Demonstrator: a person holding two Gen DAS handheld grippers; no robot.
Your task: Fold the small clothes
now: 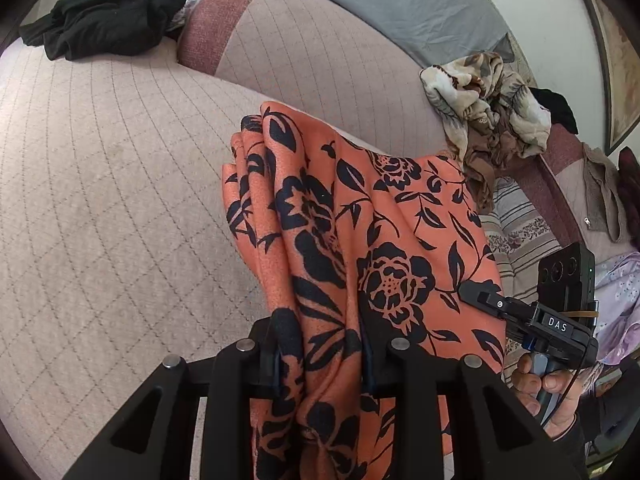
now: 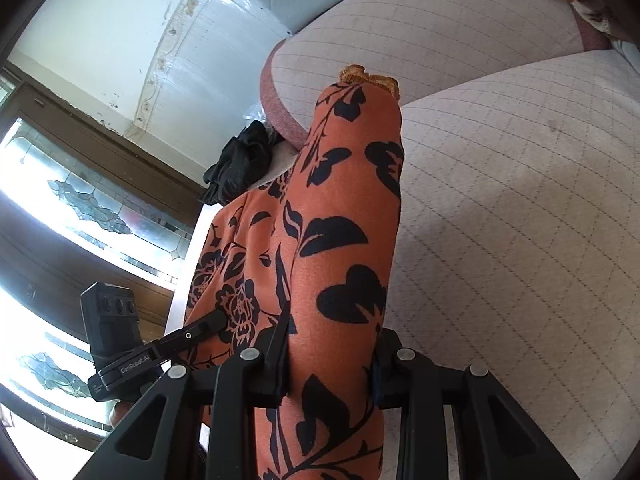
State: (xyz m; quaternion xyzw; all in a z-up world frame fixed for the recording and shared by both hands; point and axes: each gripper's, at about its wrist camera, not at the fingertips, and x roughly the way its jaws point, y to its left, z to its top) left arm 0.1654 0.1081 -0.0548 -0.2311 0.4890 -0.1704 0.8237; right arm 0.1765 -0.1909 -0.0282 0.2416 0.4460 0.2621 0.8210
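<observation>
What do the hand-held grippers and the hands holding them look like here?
Both are matte black with angular, cut-out frames and round silver pins. The right hand-held gripper carries a boxy multi-lens camera, a white "DAS" label, a rubber band and a thin black cable; bare fingers and a dark cuff show. The left hand-held gripper reads "GenRobot.AI".

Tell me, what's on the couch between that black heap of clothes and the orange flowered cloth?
Nothing. In the left wrist view, only bare quilted cushion separates the black clothes from the orange cloth.
</observation>
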